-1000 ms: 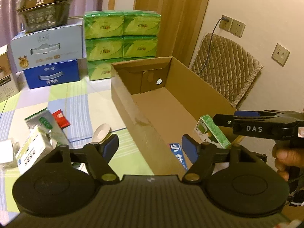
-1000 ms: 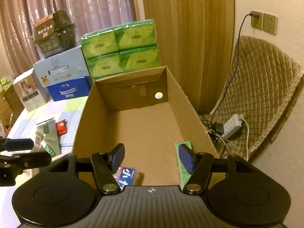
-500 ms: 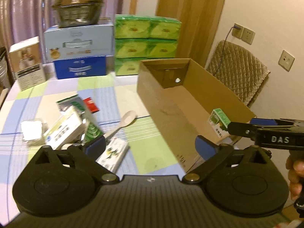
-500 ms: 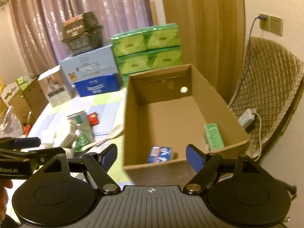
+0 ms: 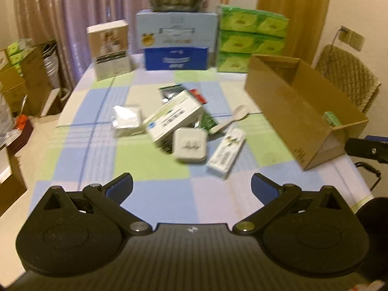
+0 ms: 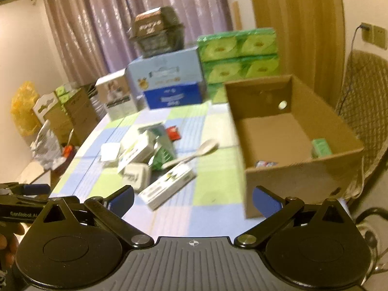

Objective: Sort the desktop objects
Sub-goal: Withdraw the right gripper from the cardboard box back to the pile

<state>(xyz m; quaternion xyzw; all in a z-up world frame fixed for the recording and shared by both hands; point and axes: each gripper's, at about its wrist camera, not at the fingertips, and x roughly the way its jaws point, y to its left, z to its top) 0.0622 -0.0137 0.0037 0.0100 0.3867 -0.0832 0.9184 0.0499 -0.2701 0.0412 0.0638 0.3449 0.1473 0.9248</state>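
Note:
A pile of small items lies mid-table: a long white box (image 5: 174,117) (image 6: 137,150), a white square case (image 5: 190,145) (image 6: 136,176), a slim white-green box (image 5: 226,152) (image 6: 168,187), a white spoon (image 5: 230,119) (image 6: 194,152), a foil-wrapped white pack (image 5: 127,121) and a red packet (image 6: 173,132). An open cardboard box (image 5: 288,111) (image 6: 294,181) stands on the right and holds a green carton (image 6: 321,147) and a blue-white packet (image 6: 265,163). My left gripper (image 5: 191,186) is open and empty above the near table. Nothing is in my right gripper (image 6: 192,198), which is also open.
Stacked green tissue packs (image 5: 251,40), blue boxes (image 5: 176,43) and a brown-white carton (image 5: 109,48) line the table's far edge (image 5: 155,75). A quilted chair (image 6: 363,97) stands right of the cardboard box. Cartons and bags crowd the floor on the left.
Both grippers have pulled back from the cardboard box and opened wider. The left view has swung left onto the pile of items.

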